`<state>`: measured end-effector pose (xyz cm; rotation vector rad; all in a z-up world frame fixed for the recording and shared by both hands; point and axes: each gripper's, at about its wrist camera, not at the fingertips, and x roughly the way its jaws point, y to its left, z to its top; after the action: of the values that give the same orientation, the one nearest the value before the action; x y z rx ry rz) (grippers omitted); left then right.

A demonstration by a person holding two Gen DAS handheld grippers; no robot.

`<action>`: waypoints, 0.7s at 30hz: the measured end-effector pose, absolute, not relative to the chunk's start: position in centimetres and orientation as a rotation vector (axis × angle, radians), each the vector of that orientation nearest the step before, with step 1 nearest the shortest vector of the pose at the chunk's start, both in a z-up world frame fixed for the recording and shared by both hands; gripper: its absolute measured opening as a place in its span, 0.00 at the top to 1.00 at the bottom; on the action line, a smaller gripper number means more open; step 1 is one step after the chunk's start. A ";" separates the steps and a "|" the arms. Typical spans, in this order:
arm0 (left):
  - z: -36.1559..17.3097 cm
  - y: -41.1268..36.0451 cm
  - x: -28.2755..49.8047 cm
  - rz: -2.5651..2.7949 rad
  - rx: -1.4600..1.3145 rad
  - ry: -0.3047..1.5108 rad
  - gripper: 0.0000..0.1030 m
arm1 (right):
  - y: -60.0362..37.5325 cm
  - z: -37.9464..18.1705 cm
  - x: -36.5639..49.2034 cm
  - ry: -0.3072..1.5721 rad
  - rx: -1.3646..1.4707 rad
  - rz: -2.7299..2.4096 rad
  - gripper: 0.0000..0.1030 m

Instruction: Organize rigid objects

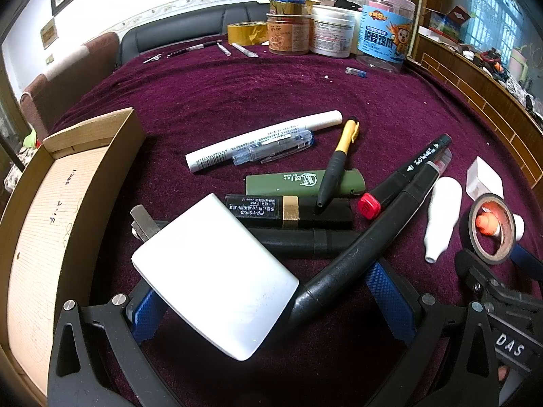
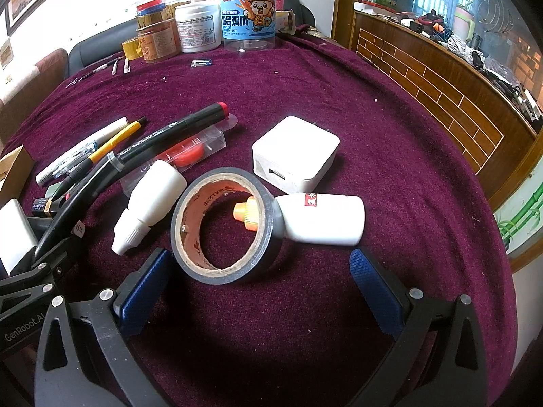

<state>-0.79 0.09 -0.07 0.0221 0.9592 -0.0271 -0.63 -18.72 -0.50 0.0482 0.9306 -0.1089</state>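
The left gripper had its blue-padded fingers spread wide, with a white rectangular plug-in charger lying tilted between them; whether the pads pressed it could not be told. A long black curved-barrel marker slanted across the right finger, its thick end touching the charger's corner. Ahead of the fingertips lay a black box with a gold band, an olive-green flat case, a yellow-and-black pen and a white marker tube. Left of the left finger stood an open brown cardboard box, near its wall.

The right gripper also stood wide open, holding nothing. A roll of black tape lay just ahead, nearer the left finger. A white bottle with an orange cap poked into the roll's hole. A second white bottle touched the roll's left side, and a white square charger sat beyond. The purple cloth tabletop lay open to the right, up to its edge.
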 end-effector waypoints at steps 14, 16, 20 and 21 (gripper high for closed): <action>0.1 0.3 -2.2 -0.062 0.037 0.979 0.01 | -18.7 -0.2 -0.6 0.991 0.048 -0.095 0.00; 0.1 0.3 -2.2 -0.062 0.038 0.978 0.01 | -18.7 -0.2 -0.6 0.997 0.047 -0.089 0.00; 0.1 0.3 -2.3 -0.061 0.038 0.975 0.01 | -18.7 -0.1 -0.9 1.005 0.041 -0.076 0.00; 0.1 0.3 -2.3 -0.061 0.039 0.975 0.01 | -18.6 -0.1 -1.1 1.008 0.038 -0.071 0.00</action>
<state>-2.26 0.32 0.06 0.0386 0.9754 -0.0606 -1.08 -18.64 -0.12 0.0379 1.0079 -0.0713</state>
